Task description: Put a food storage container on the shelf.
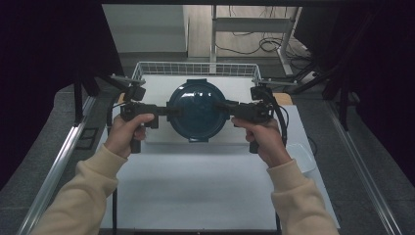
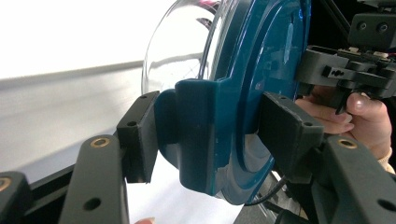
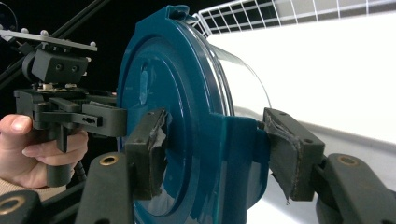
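There was one teal-lidded clear container (image 1: 198, 111), with two side latch tabs, one seen in the left gripper view (image 2: 198, 140) and one in the right gripper view (image 3: 236, 158). Two handheld grippers were counted, a left gripper (image 1: 172, 111) and a right gripper (image 1: 224, 108), each with two black jaws. One white wire basket (image 1: 195, 68) stood on one white table (image 1: 195, 191), with two hands and two cream sleeves.

The teal lid (image 1: 198, 110) looks like smooth, glossy plastic over a clear, shiny bowl (image 2: 180, 46) — the gripper pads (image 3: 289, 156) are matt black with frayed tape. White wire basket (image 1: 195, 68); matt tabletop (image 1: 195, 191).
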`<state>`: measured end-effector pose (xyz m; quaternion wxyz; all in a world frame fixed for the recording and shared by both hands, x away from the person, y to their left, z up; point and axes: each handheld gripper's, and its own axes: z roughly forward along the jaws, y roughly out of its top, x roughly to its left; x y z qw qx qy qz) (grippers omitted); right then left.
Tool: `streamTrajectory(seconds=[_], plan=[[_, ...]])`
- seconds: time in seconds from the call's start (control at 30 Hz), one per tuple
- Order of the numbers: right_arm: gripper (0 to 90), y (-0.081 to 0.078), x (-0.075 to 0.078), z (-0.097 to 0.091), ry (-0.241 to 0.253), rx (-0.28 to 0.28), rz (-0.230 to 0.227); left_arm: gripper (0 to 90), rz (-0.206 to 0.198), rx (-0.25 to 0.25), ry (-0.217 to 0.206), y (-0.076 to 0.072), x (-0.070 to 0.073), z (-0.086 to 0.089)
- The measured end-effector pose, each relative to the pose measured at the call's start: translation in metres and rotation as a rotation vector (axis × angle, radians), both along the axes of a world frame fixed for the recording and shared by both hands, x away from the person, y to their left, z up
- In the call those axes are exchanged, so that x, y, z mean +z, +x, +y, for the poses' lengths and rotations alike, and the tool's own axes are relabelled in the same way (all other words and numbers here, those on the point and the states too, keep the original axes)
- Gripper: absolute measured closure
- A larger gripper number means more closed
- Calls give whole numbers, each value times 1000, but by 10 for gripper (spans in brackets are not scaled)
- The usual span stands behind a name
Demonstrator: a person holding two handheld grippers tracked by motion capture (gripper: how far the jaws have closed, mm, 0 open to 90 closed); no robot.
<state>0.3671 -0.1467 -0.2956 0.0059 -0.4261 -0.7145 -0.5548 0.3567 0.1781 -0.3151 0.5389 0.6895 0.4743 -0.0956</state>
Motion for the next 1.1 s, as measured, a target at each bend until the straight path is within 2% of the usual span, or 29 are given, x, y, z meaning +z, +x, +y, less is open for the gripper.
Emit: streamTrajectory(seconds=[0.17,0.37,0.7,0.87,1.1], plan=[[419,13,8,3,5,9,-5,404,-3,2,7,12,10,4],[420,28,15,6,2,9,-1,402,10,13,-8,27,15,6],[420,56,26,7,2,4,4,396,11,20,-5,55,25,6],[421,68,25,7,4,1,8,396,27,18,-3,69,23,6],[421,86,13,8,10,2,46,394,64,22,7,84,13,7]])
